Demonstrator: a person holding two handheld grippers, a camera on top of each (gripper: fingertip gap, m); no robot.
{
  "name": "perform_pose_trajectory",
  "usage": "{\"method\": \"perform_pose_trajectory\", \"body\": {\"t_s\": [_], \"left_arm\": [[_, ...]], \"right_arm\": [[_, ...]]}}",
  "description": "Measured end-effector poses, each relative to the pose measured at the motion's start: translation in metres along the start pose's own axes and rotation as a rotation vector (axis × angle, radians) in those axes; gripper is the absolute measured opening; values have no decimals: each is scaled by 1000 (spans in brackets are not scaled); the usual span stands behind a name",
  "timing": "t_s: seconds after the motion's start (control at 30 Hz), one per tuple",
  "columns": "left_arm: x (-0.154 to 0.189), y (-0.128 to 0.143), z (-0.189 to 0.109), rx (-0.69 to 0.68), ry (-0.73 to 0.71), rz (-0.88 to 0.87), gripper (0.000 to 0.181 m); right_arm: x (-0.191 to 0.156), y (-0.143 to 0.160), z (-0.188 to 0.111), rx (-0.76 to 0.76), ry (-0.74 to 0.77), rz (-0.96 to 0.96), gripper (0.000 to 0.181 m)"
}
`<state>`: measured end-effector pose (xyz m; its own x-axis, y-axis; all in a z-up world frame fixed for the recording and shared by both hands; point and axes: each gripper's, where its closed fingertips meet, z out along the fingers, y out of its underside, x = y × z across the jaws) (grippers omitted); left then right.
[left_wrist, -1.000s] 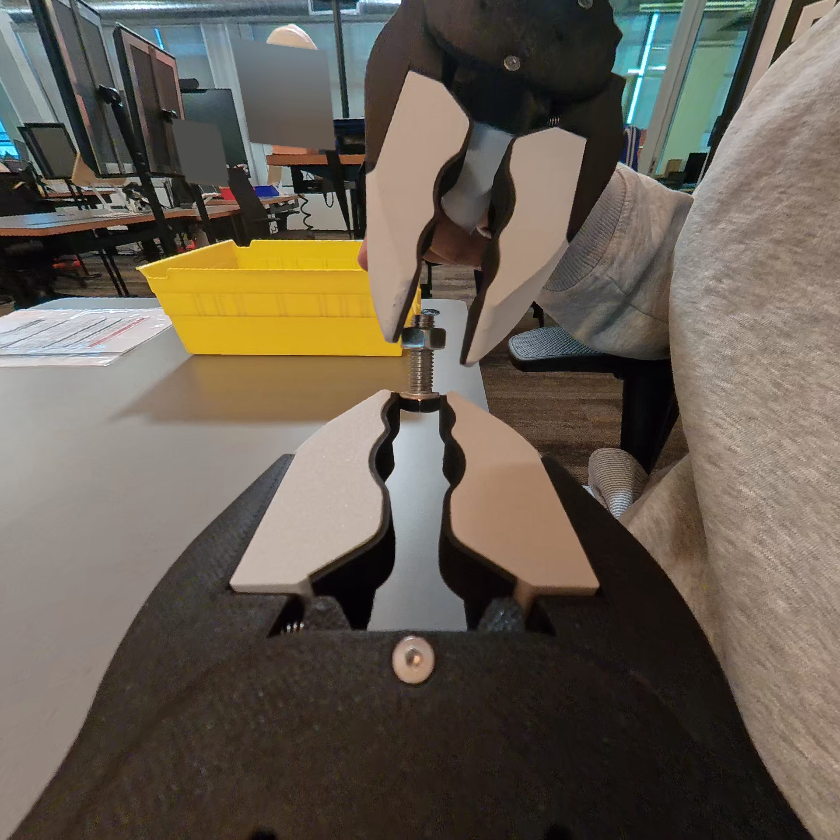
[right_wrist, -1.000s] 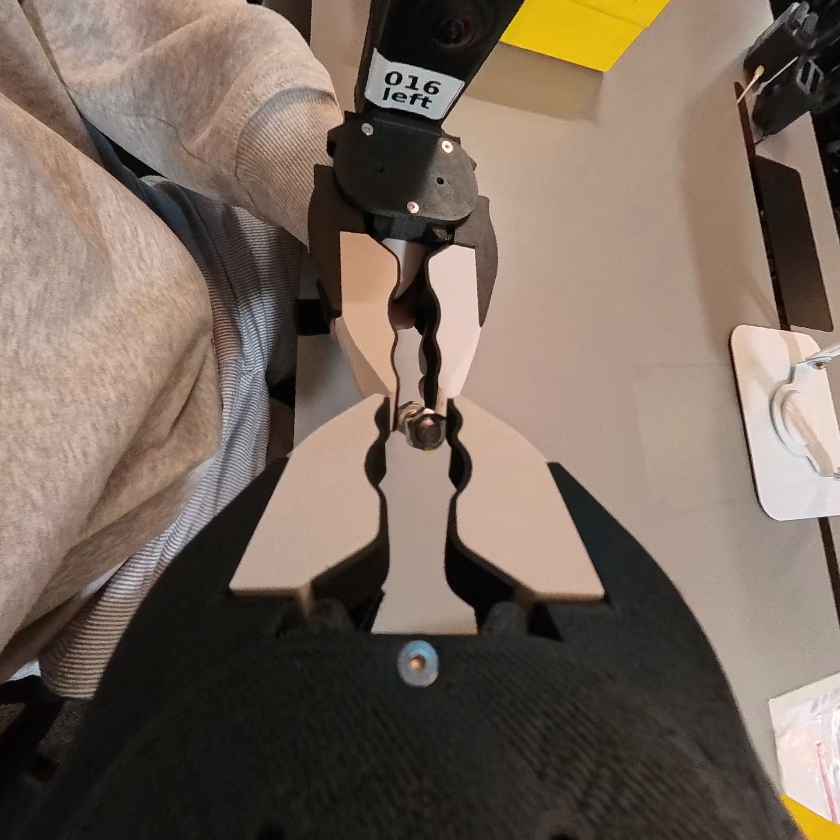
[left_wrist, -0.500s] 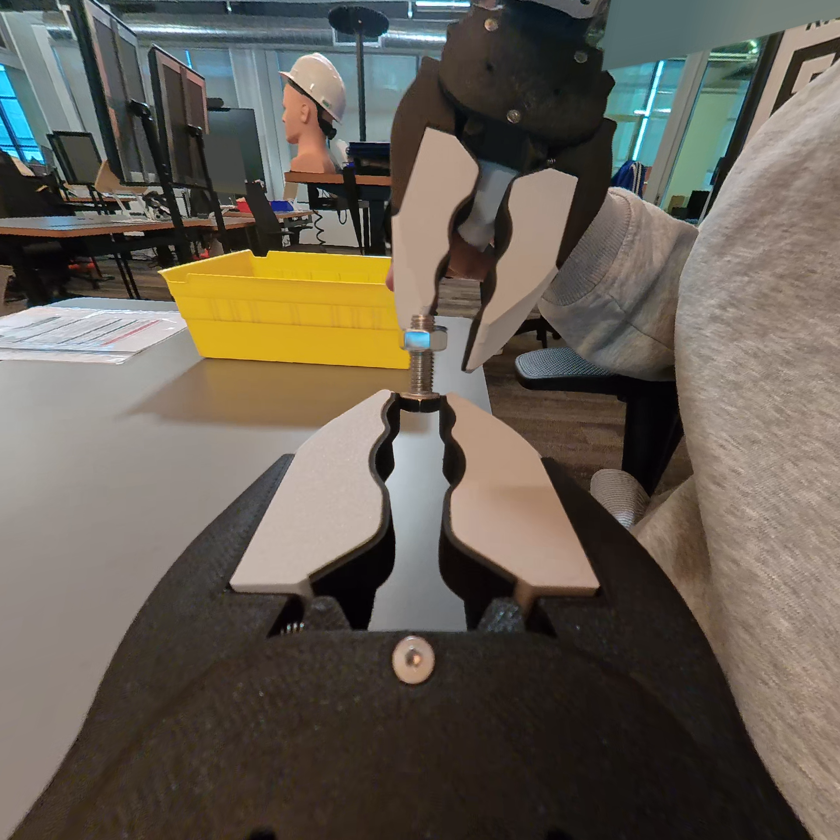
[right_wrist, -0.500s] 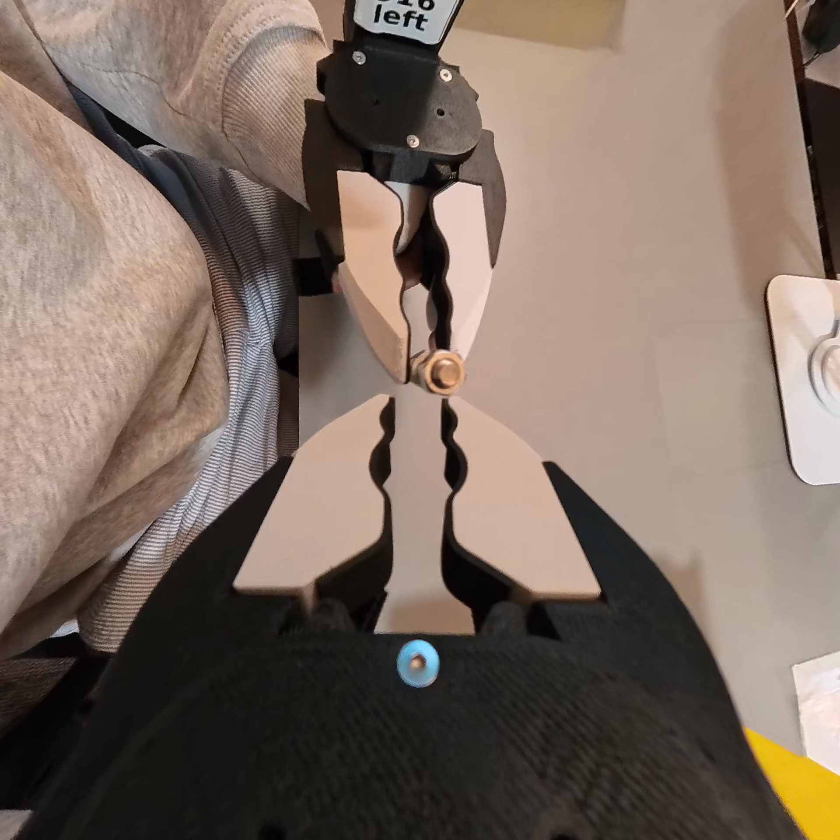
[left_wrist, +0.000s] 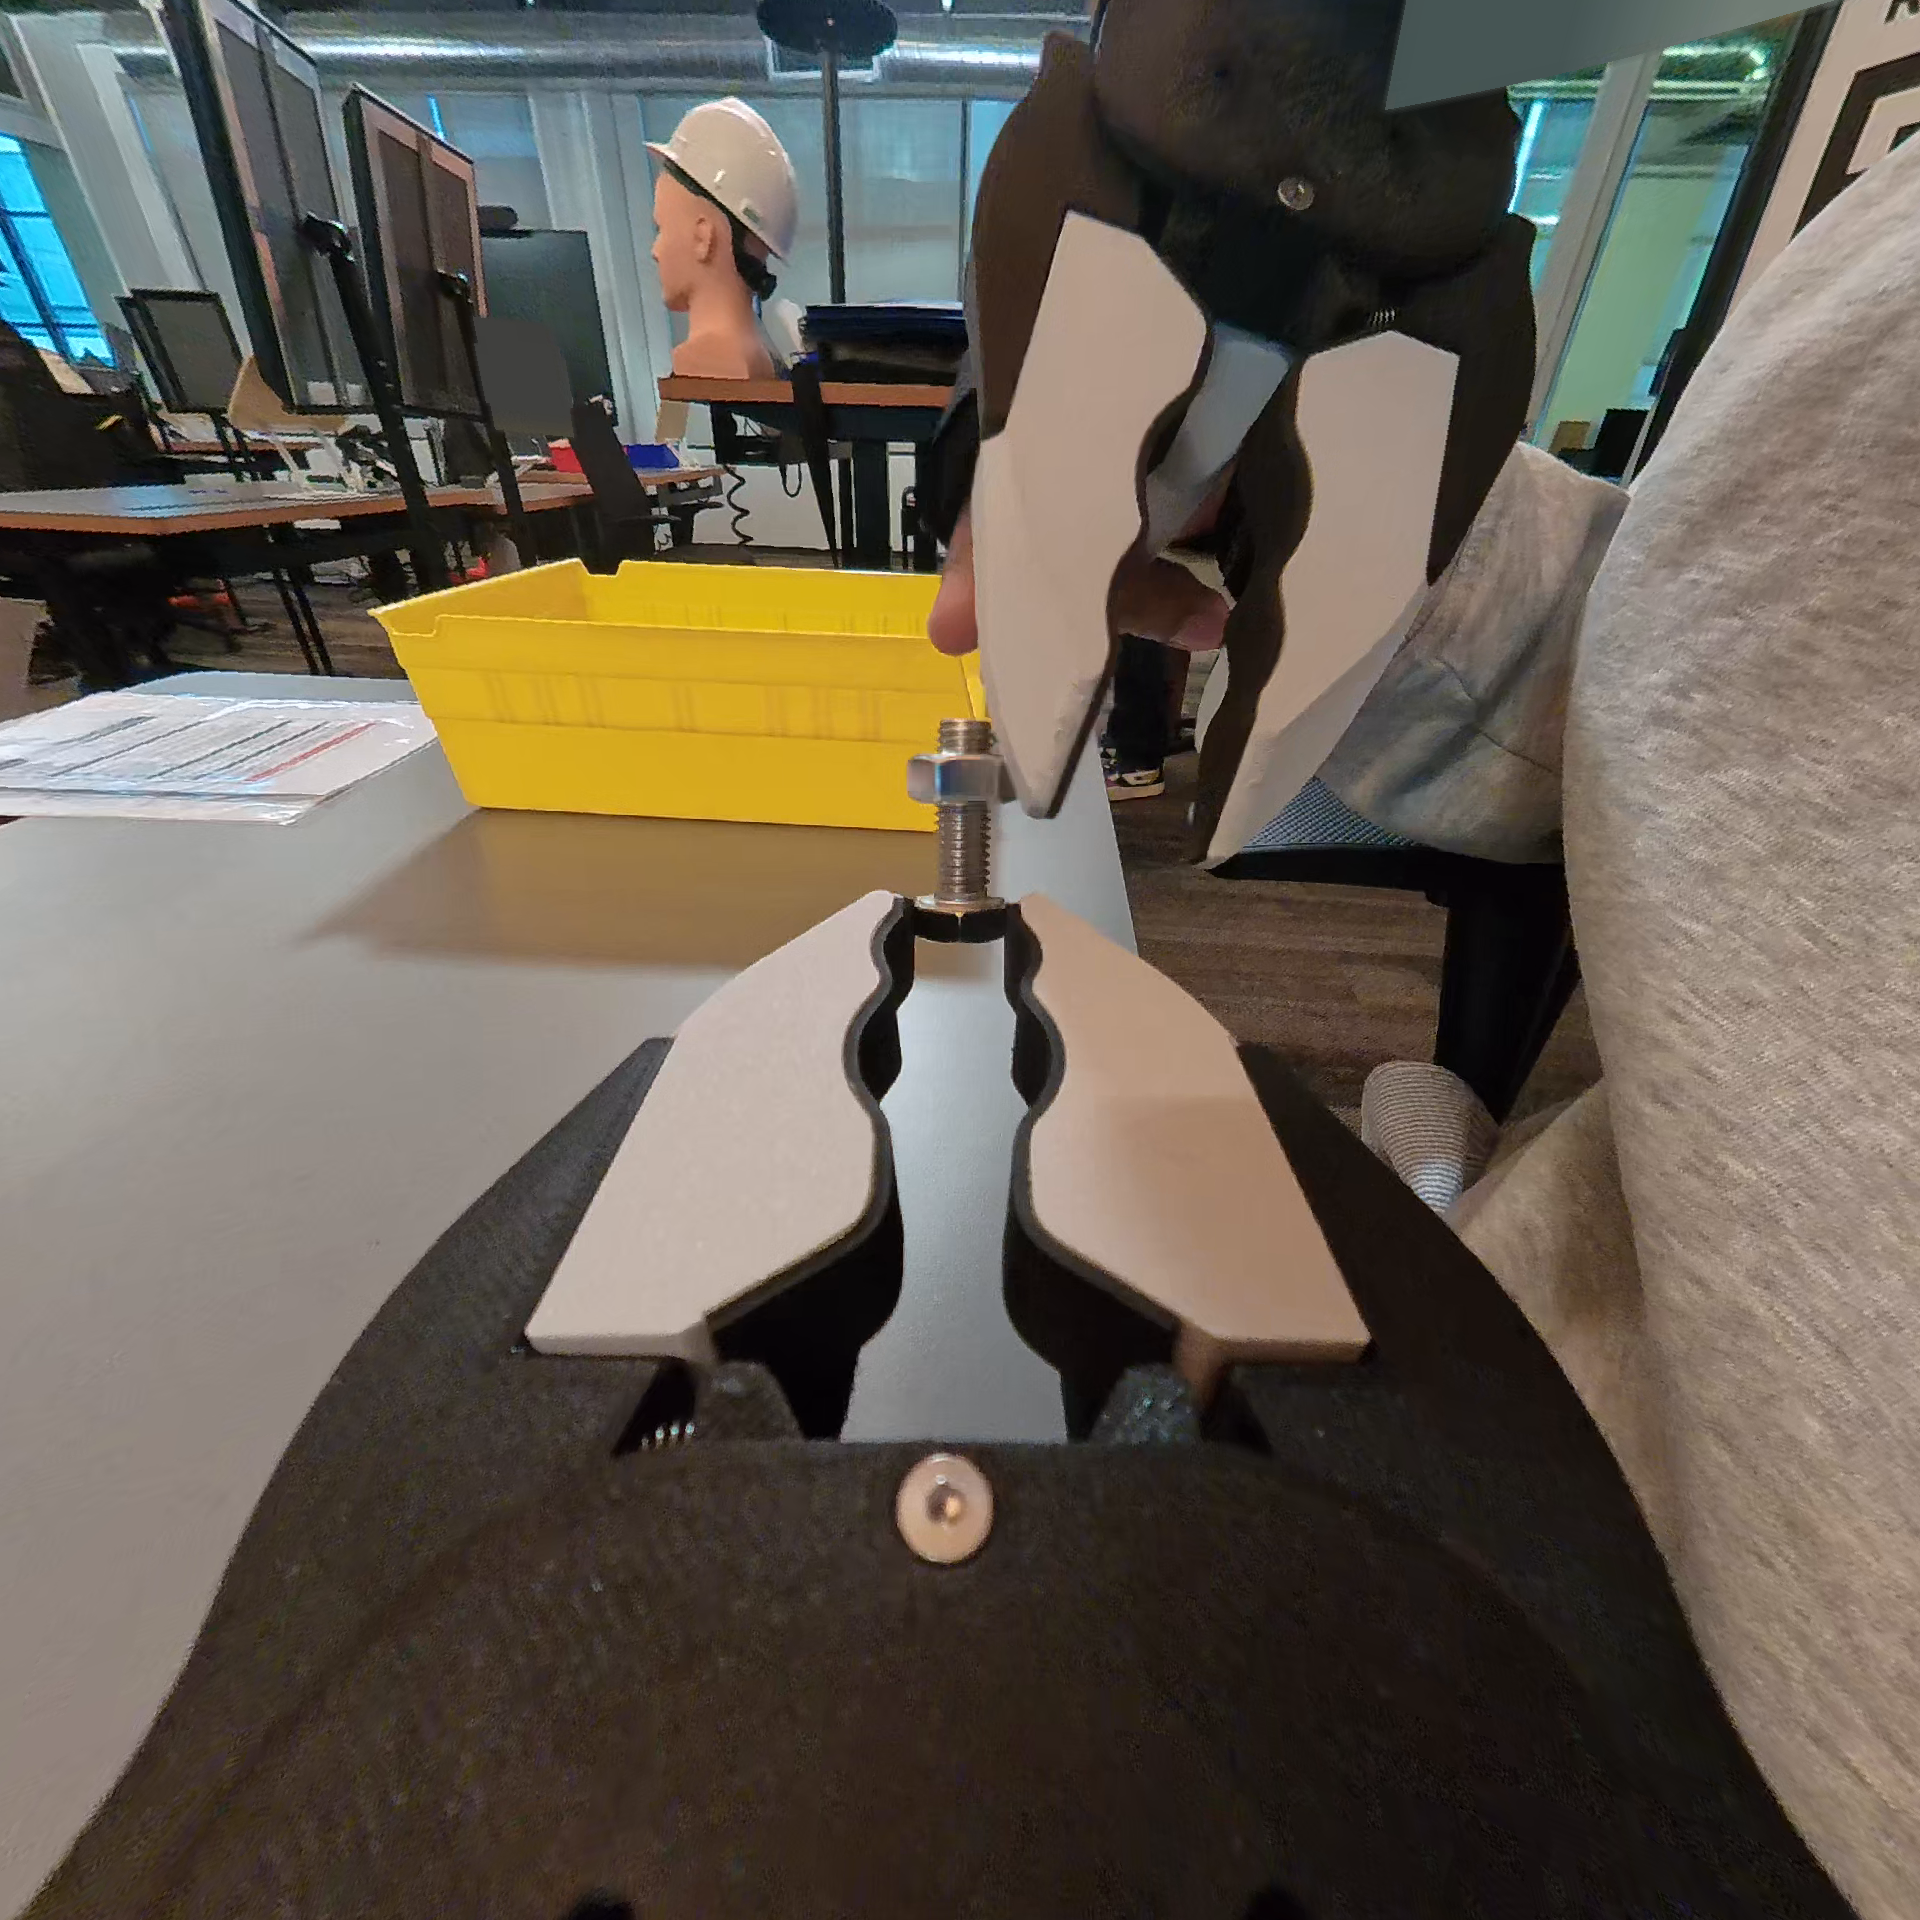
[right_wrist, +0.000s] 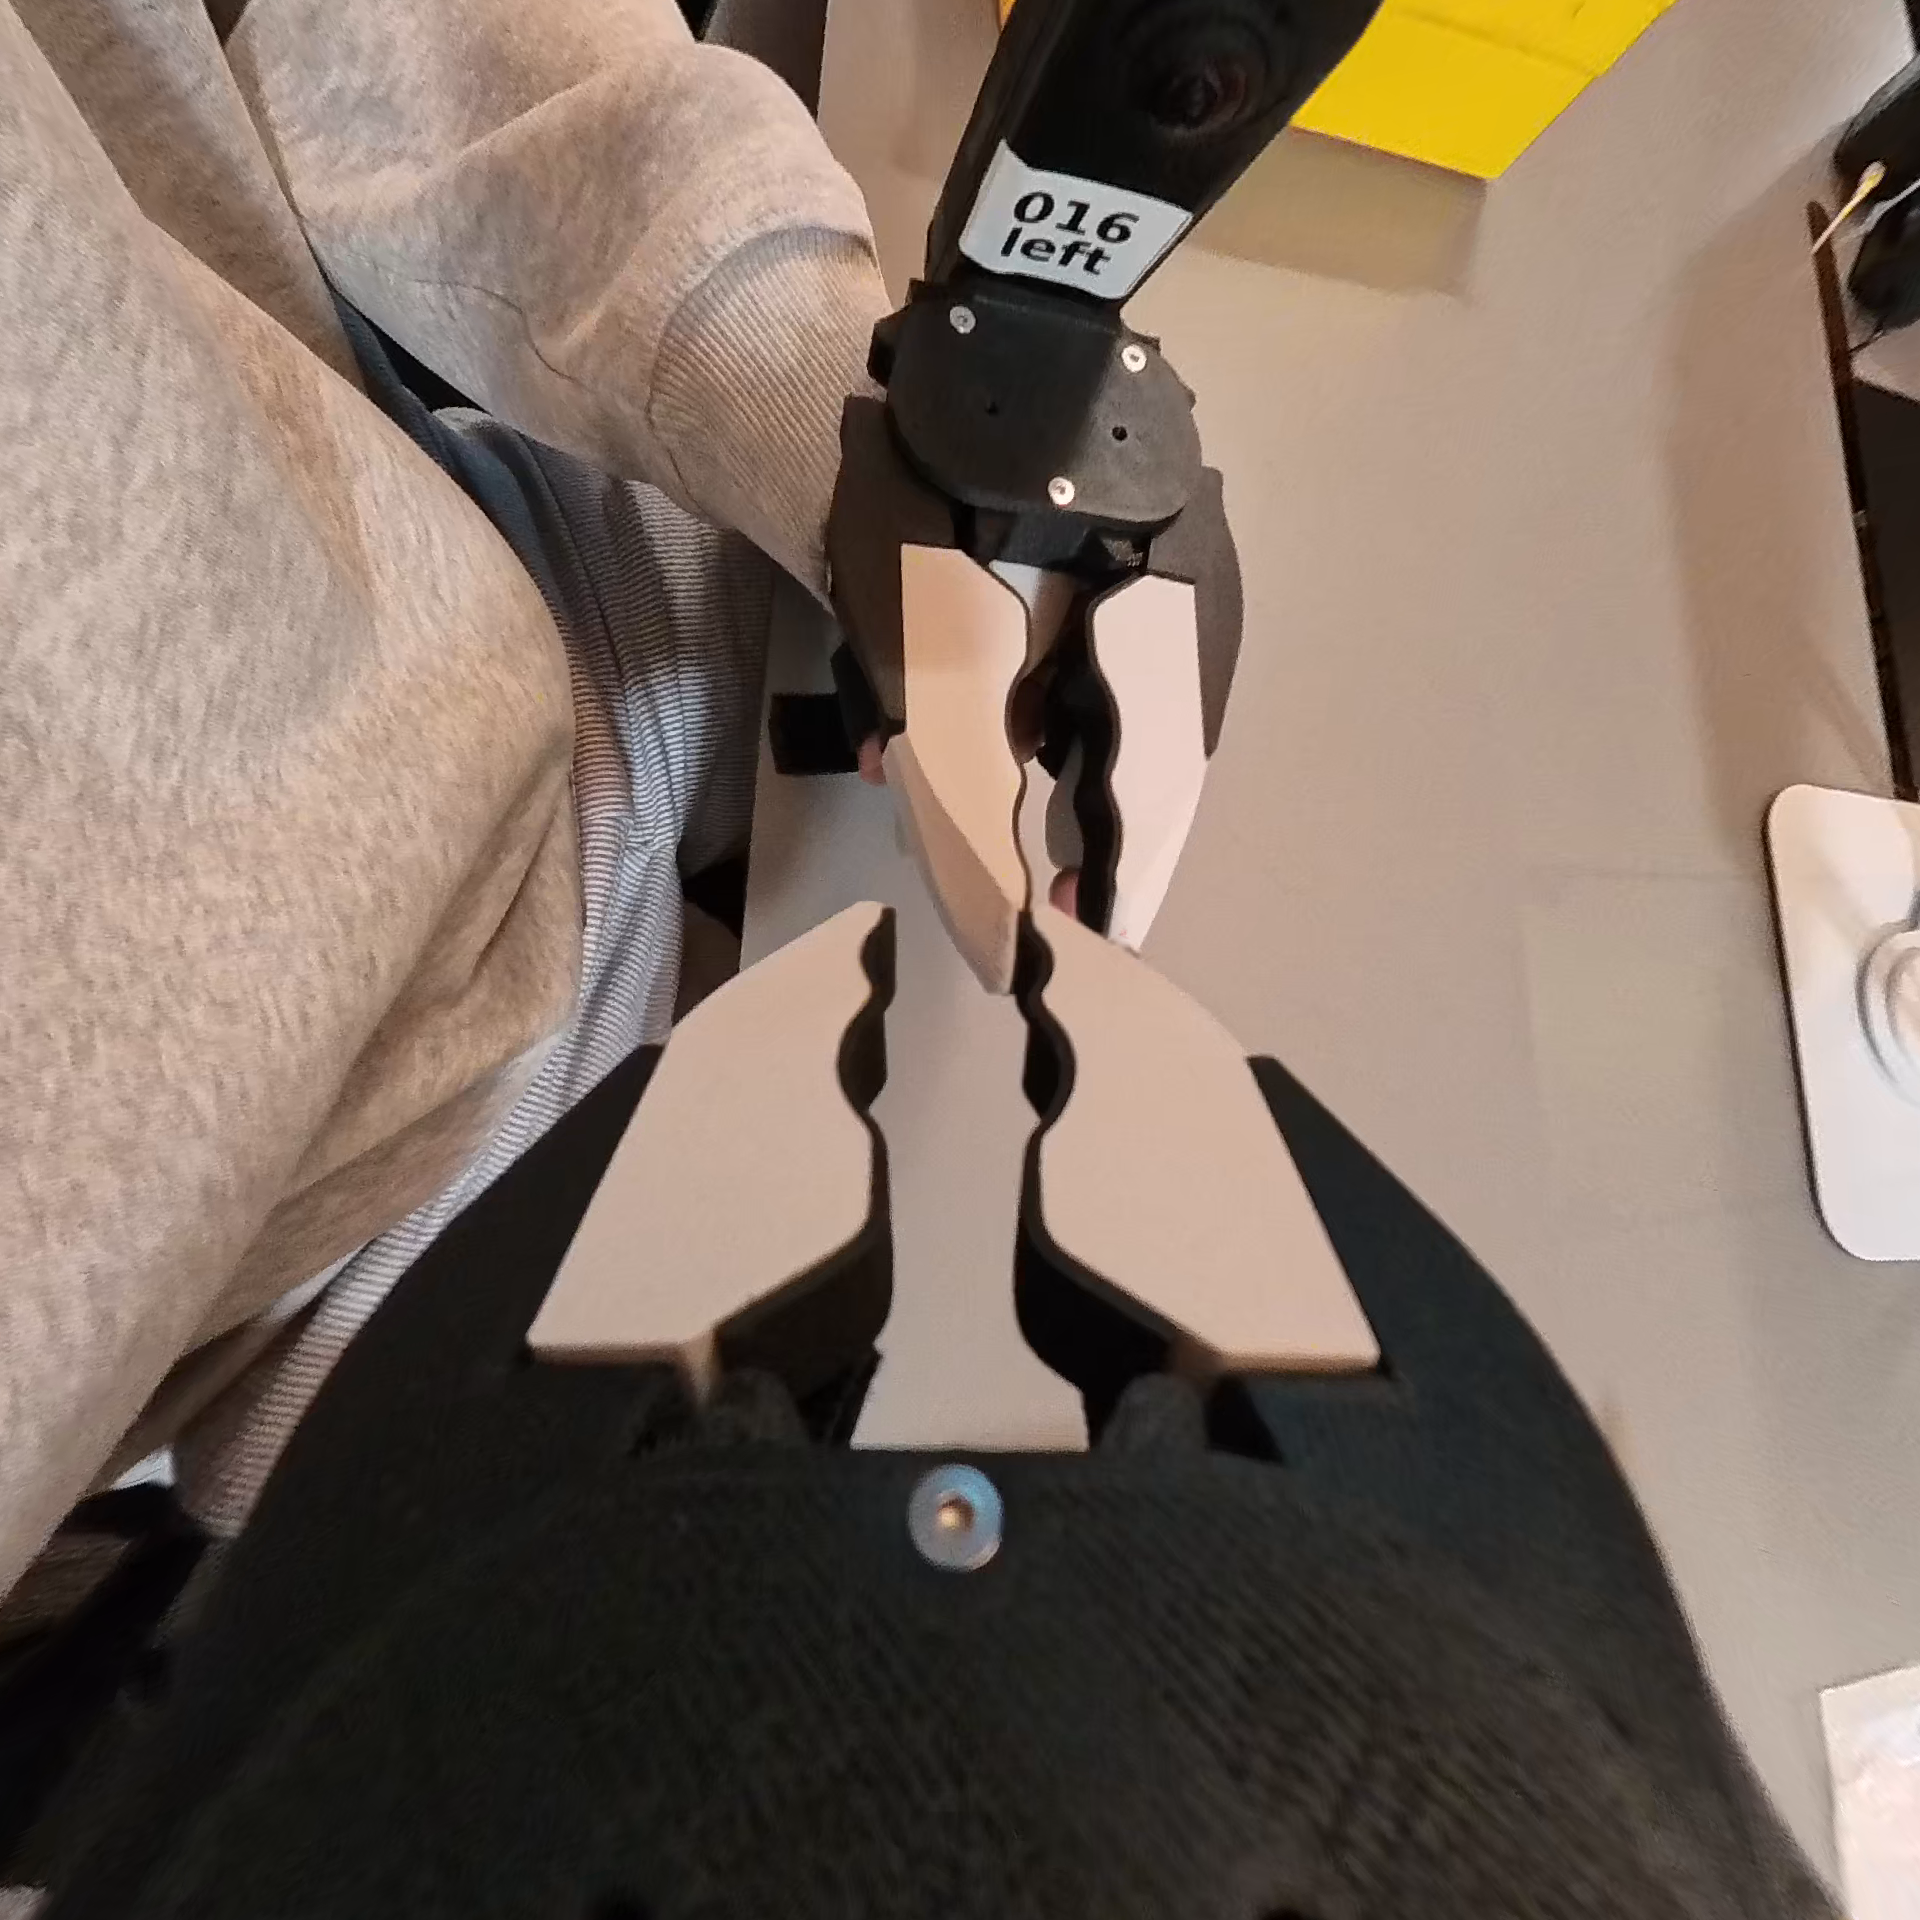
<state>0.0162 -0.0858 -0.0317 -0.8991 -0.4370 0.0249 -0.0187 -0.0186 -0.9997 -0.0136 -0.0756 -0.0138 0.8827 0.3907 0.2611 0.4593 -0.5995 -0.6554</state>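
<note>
My left gripper (left_wrist: 961, 920) is shut on the head of a steel bolt (left_wrist: 963, 852) and holds it upright above the grey table (left_wrist: 312, 1039). A hex nut (left_wrist: 954, 775) sits near the top of the bolt's thread. My right gripper (left_wrist: 1127, 826) points down from above, open and empty, just right of the nut; its left fingertip is right beside the nut. In the right wrist view my right gripper (right_wrist: 958, 920) is open with nothing between its fingers, the left gripper (right_wrist: 1060, 935) faces it, and the bolt is hidden.
A yellow bin (left_wrist: 675, 707) stands on the table behind the bolt, with papers (left_wrist: 197, 748) to its left. A white pad (right_wrist: 1849, 1039) lies on the table at the right. The person's grey sleeve (left_wrist: 1714, 935) and an office chair (left_wrist: 1455, 894) are close on the right. The tips of both grippers are at nearly the same place.
The right gripper had the nut between its fingertips; it has shifted right and now stands beside the nut. The left gripper still holds the bolt upright.
</note>
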Motion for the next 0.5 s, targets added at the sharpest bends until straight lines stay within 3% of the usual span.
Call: {"method": "perform_pose_trajectory", "body": {"t_s": [0.5], "left_arm": [[3,-1,1,10,13,-6,17]], "right_arm": [[19,19,-3,-57,83,2,29]]}}
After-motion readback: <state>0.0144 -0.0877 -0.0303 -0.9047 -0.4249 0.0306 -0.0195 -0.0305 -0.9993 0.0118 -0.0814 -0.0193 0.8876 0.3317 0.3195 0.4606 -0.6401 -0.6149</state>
